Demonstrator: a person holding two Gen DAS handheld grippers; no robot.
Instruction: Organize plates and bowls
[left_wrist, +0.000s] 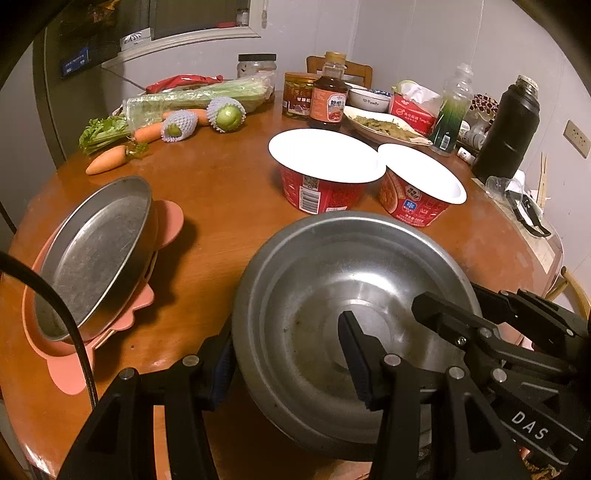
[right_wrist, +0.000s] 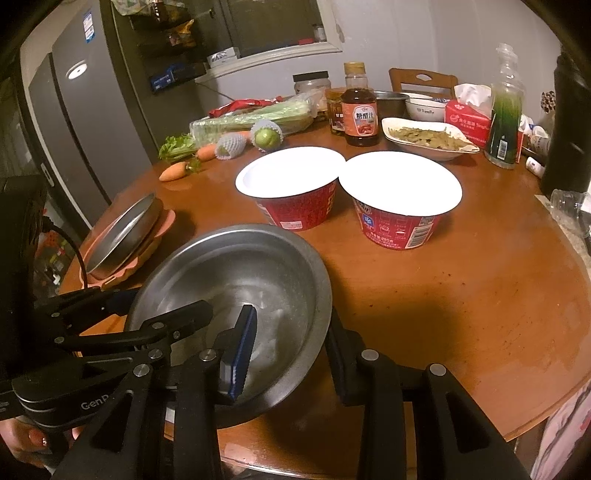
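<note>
The round wooden bench carries everything here. Near its front edge sits the large steel bowl, tilted, with both grippers on its rim from opposite sides. The left gripper has one finger outside the wall and one inside, closed onto the rim. The right gripper straddles the opposite rim the same way, its blue-padded inner finger lying against the inside wall; its fingers are part-open around the rim, and whether the outer one presses cannot be told. To the left, a steel pan leans tilted on stacked pink plates. Behind the bowl stand two red noodle tubs, touching each other.
</note>
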